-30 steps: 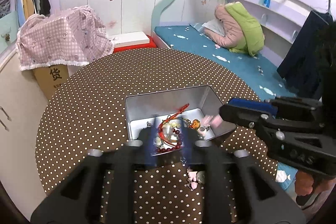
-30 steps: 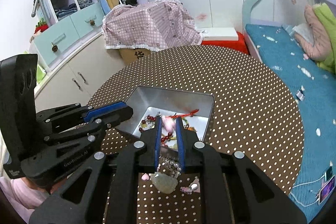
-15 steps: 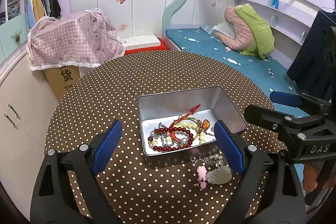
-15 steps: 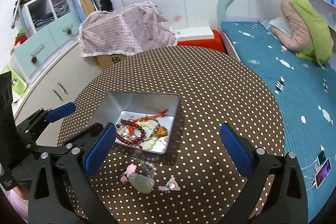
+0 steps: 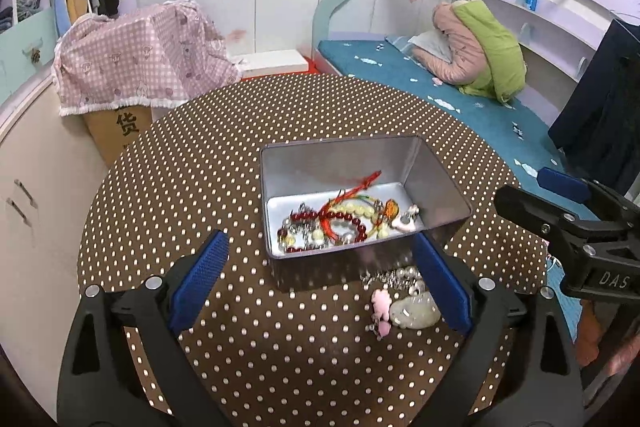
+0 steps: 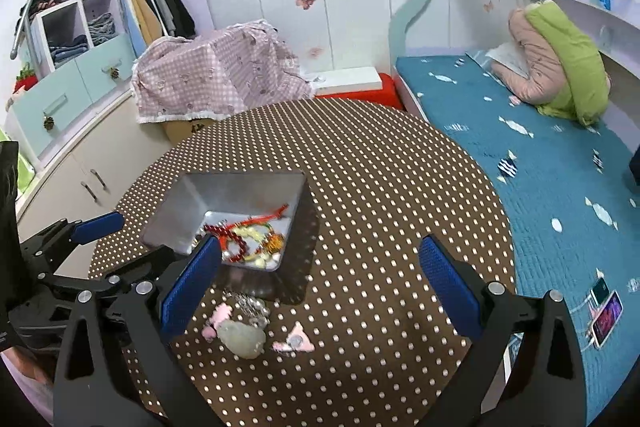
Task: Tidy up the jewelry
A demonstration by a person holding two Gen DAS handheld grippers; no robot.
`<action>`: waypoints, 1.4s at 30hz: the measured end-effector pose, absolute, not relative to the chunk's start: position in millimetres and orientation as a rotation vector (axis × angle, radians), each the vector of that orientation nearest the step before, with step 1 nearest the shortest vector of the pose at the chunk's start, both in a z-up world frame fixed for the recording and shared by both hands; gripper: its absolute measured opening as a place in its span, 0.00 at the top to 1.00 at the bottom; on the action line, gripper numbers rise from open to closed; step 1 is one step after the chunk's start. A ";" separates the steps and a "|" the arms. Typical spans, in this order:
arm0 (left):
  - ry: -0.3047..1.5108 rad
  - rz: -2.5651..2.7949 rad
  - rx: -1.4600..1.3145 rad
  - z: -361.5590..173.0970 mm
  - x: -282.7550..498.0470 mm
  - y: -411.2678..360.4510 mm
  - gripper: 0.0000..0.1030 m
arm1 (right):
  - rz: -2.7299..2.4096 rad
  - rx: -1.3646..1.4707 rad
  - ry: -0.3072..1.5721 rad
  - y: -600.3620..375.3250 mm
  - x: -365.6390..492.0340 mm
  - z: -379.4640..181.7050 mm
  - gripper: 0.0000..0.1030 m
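Left wrist view: left gripper (image 5: 320, 279) fingers opening wide, empty, over the metal tin (image 5: 436, 183) of bracelets (image 5: 336, 223) on the dotted table (image 5: 192, 171). Right gripper (image 6: 320, 279) fingers spread wide, holding nothing. Pale pendant (image 6: 242, 339) and pink charms (image 6: 294, 341) lie on the table just beside the tin.

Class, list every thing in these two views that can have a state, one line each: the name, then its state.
Metal tin: open, no lid, upright on the table.
Red bead bracelet: inside the tin, tangled with other pieces.
Pale stone pendant: on the table, outside the tin.
Pink triangular charm: on the table, outside the tin.
Left claw: opening, holding nothing.
Right claw: open, holding nothing.
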State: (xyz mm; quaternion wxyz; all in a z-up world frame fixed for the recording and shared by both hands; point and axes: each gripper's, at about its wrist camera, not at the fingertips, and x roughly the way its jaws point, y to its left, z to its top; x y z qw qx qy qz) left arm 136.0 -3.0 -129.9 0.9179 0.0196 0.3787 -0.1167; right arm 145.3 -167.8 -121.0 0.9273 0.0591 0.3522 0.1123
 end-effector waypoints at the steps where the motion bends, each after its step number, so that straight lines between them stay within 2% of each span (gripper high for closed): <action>1: 0.782 -0.238 0.042 -131.7 132.9 -3.6 0.09 | 0.231 0.129 0.738 -169.7 143.7 -125.6 0.07; 9: 0.866 -0.255 0.043 -156.0 117.8 0.2 0.09 | 0.310 0.181 0.844 -175.3 129.3 -167.6 0.07; 14: 0.896 -0.261 0.048 -169.1 108.2 0.9 0.09 | 0.293 0.143 0.812 -170.4 119.0 -172.6 0.08; 16: 0.901 -0.258 0.055 -173.8 104.0 0.4 0.09 | 0.305 0.129 0.800 -165.6 115.7 -175.4 0.14; 17: 0.903 -0.259 0.055 -175.4 102.6 0.4 0.09 | 0.310 0.125 0.800 -163.0 114.4 -177.1 0.24; 21: 0.910 -0.264 0.045 -178.9 100.1 -0.5 0.09 | 0.332 0.110 0.819 -154.3 117.8 -182.7 0.47; 23: 0.905 -0.269 0.040 -179.6 98.8 -3.2 0.09 | 0.345 0.099 0.814 -149.6 117.7 -183.1 0.51; 28: 0.901 -0.282 0.029 -177.8 102.4 -4.1 0.09 | 0.339 0.060 0.804 -143.8 118.4 -186.3 0.70; 38: 0.866 -0.328 -0.003 -177.8 112.7 -5.6 0.10 | 0.340 0.064 0.787 -147.4 119.0 -187.1 0.72; 39: 0.859 -0.331 -0.009 -177.5 114.2 -5.5 0.12 | 0.340 0.068 0.785 -148.0 118.2 -186.8 0.73; 40: 0.854 -0.336 -0.012 -177.4 115.9 -6.5 0.20 | 0.337 0.074 0.780 -149.3 117.7 -185.8 0.74; 42: 0.864 -0.333 -0.001 -179.0 122.7 -10.2 0.26 | 0.334 0.081 0.776 -152.1 117.6 -183.4 0.78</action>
